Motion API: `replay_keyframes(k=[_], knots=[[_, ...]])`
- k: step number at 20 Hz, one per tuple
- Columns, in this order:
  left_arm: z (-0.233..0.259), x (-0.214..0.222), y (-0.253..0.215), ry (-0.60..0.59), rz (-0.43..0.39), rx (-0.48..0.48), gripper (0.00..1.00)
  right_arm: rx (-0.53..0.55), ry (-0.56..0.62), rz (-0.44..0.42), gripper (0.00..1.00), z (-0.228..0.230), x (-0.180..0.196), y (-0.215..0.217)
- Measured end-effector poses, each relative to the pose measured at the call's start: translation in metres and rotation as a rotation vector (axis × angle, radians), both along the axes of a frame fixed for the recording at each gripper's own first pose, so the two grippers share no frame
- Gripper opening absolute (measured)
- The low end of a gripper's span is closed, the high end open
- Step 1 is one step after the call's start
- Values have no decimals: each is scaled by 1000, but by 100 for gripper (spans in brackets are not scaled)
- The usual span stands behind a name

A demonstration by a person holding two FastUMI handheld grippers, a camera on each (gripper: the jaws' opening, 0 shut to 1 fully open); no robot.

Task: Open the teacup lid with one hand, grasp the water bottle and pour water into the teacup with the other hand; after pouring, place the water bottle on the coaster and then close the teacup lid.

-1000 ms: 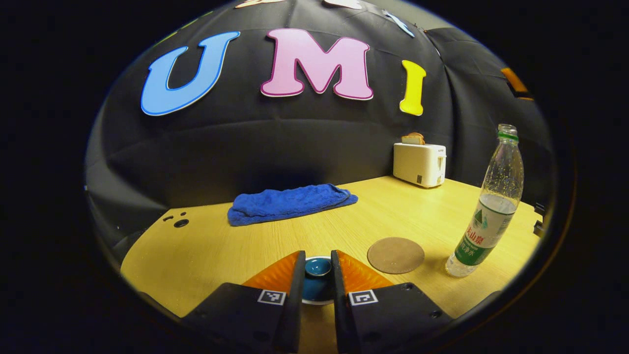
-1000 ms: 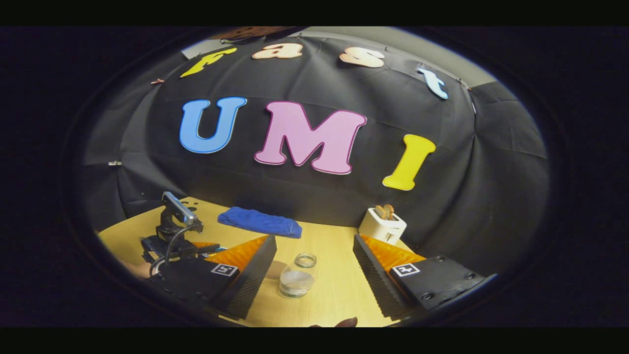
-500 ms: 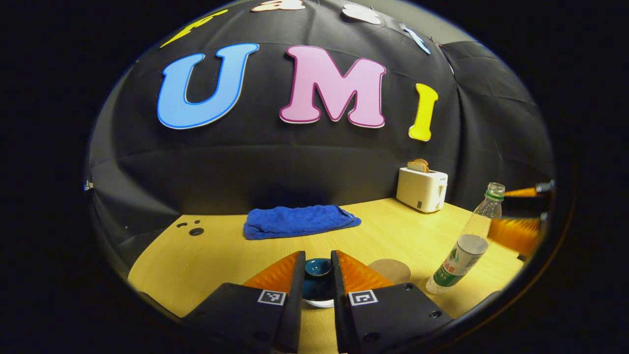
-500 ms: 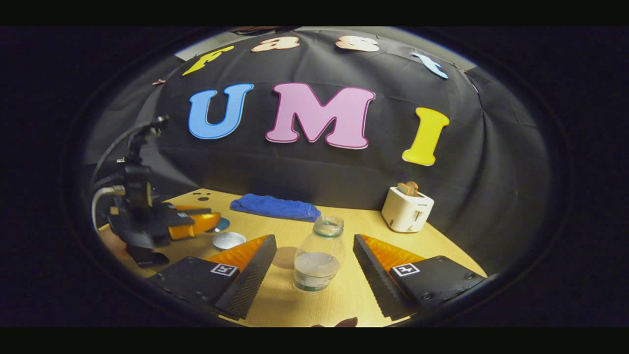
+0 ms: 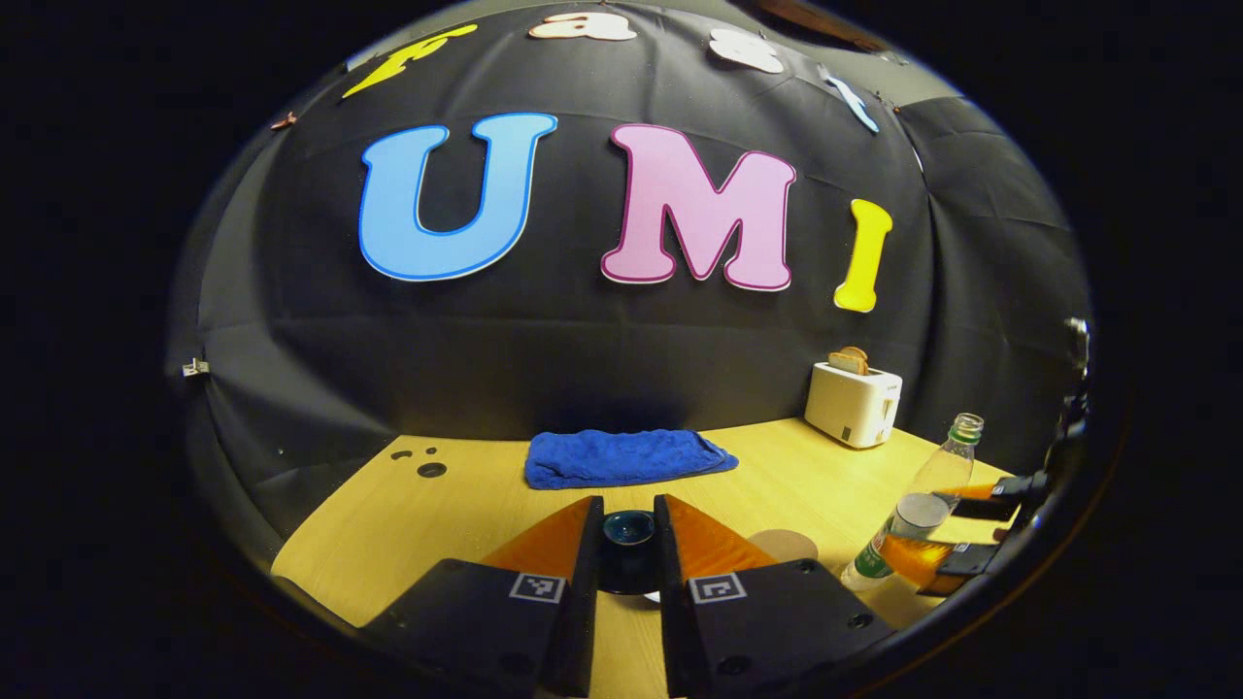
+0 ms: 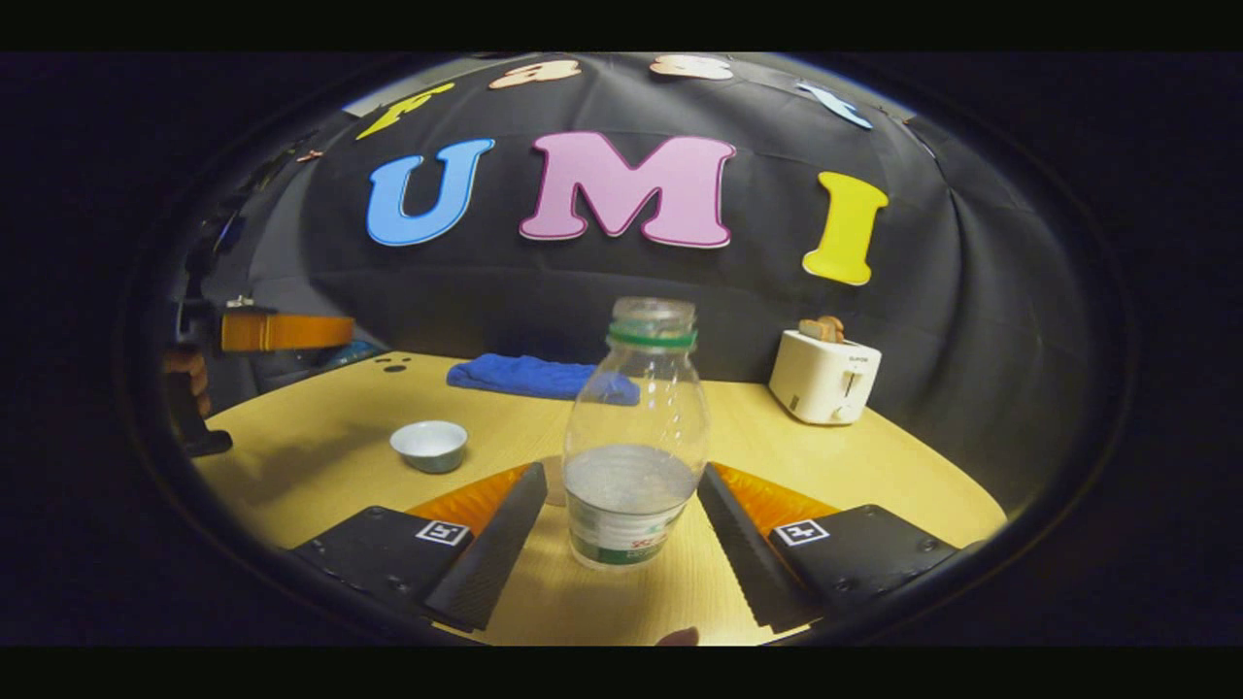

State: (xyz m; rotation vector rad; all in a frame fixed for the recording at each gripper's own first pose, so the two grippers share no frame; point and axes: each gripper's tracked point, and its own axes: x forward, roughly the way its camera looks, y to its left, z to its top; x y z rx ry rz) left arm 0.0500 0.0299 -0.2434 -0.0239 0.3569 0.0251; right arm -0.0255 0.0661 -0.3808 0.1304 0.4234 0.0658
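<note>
a: where did the left tool [image 5: 626, 555] stand w/ the lid?
b: it was clenched on the teacup lid [image 5: 627, 530] by the knob, both fingers pressed on it. a sec earlier the lid sat low w/ the cup rim showing under it; by this moment the tool had risen and the surface [image 5: 456, 515] lay well below. in the right gripper view the left tool [image 6: 282, 331] hung off to the side, up above the surface.

a: so the cup was open?
b: yes. the teacup [image 6: 428, 445] sat bare on the surface w/ its mouth showing, well apart from the lifted lid. first step looked done.

a: and the right tool [image 6: 623, 544]?
b: released, fingers spread either side of the water bottle [image 6: 636, 432] but not touching it yet. half a sec before, the bottle was smaller and lower in that view; now it stood upright btw the fingers, cap off, part full. the tool had closed in.

a: coaster?
b: the coaster [image 5: 783, 544] lay just beside the bottle [image 5: 913, 524] in the left gripper view, free.

a: meaning?
b: prob the grasp was next: shut on the bottle's lower body, lift, carry to the cup. thin plastic, so too hard a squeeze could push water out the open neck. the blue towel [image 5: 626, 456] and toaster [image 5: 855, 403] sat back out of the way.
</note>
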Motion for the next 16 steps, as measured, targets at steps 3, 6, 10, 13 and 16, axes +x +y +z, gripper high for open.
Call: replay_keyframes(k=[3, 6, 10, 13, 16], knots=[[-1, -4, 3, 7, 14, -1, 32, 10, 35, 5, 95, -19, 3, 2], [4, -7, 8, 3, 29, 15, 29, 14, 62, -7, 77, -21, 8, -4], [10, -9, 10, 0, 34, 19, 36, -142, 60, -36, 76, -10, 13, -17], [19, -7, 17, -6, 46, 40, 29, -215, 72, -46, 75, -3, 31, -27], [28, -7, 22, -16, 51, 42, 32, -310, 68, -30, 75, 10, 42, -29]])
